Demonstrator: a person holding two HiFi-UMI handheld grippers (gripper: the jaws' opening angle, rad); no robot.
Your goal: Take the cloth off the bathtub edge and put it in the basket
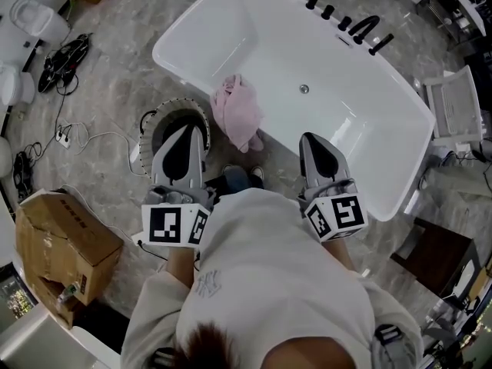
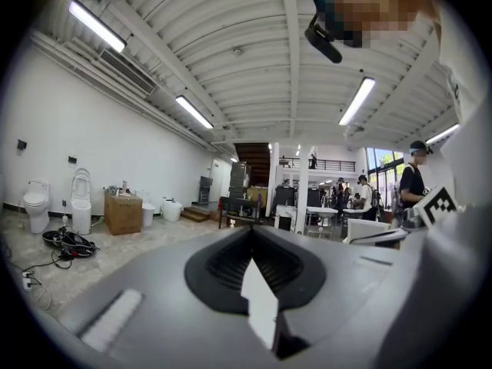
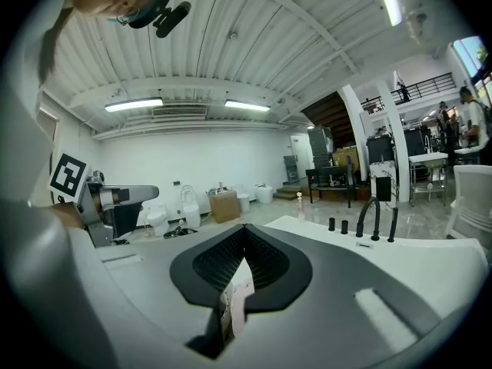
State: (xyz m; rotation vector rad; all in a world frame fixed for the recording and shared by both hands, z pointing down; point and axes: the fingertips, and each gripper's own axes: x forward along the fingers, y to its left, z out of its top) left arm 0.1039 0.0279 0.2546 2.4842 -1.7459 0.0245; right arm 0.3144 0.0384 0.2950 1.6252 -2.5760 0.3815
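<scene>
Operator's torso: a person in a light top [image 1: 269,275] fills the near edge of my head view, arms held forward.
Marker cubes: the left cube [image 1: 175,224] and the right cube [image 1: 336,216] sit just ahead of the person's sleeves.
Left gripper [image 1: 188,131]: I read its fingers as pressed together with nothing between them. It points away from me, and its tip hangs over the basket.
Right gripper [image 1: 311,138]: I see its fingertips meeting, gripping nothing. A thin sliver of pink shows through the slit lower down, and I cannot tell what it is. It hangs over the near side of the bathtub.
Basket [image 1: 173,105]: round and dark inside, with a pale scalloped rim. It stands on the floor just beside the near left wall of the tub, partly covered by the left gripper.
Cloth [image 1: 237,112]: pink and bunched, draped over the tub's near edge. It lies between the two grippers and just right of the basket, touching neither gripper.
Bathtub [image 1: 338,114]: white, set at a slant across the floor, with its drain showing.
Taps [image 1: 355,28]: black fittings stand in a row on the far rim.
Near left: a cardboard box [image 1: 65,241] stands on the floor.
Far left: a tangle of dark cables [image 1: 63,58] lies by a white toilet [image 1: 34,18].
Far right: a white chair [image 1: 457,106] stands beside the tub.
</scene>
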